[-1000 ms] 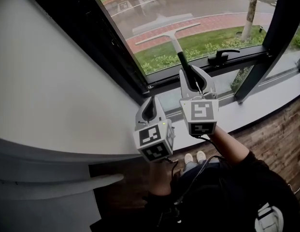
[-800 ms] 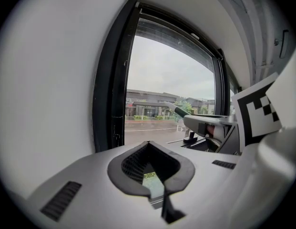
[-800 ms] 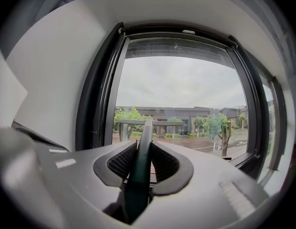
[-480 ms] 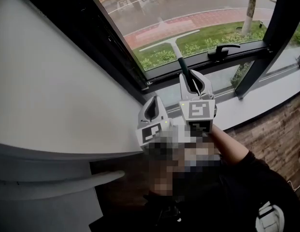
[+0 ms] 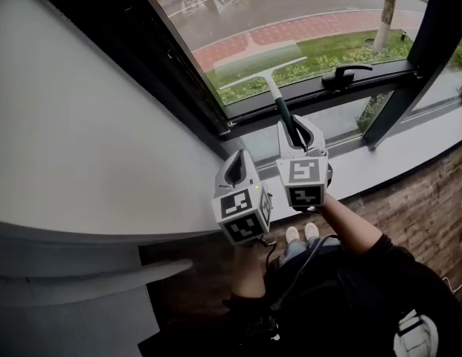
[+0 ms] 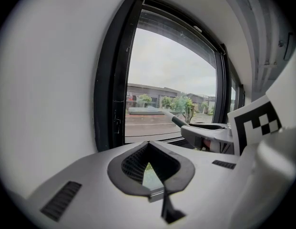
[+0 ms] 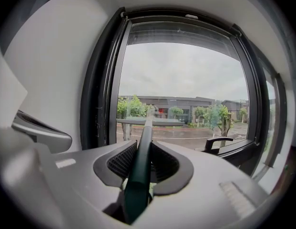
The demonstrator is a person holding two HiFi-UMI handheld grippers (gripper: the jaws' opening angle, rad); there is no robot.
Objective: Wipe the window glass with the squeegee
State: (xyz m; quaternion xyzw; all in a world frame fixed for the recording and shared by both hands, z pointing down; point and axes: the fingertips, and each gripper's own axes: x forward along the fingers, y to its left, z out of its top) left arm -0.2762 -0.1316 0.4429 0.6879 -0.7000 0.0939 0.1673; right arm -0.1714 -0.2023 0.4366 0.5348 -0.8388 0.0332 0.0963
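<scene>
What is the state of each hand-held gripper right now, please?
Left hand-held gripper: closed, holding nothing.
Right hand-held gripper: closed on the handle of the squeegee.

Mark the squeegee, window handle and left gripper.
squeegee [image 5: 281, 112], head view, on its dark grip.
window handle [image 5: 348, 71], head view, on the lever.
left gripper [image 5: 237, 155], head view, at its closed jaw tips.
</scene>
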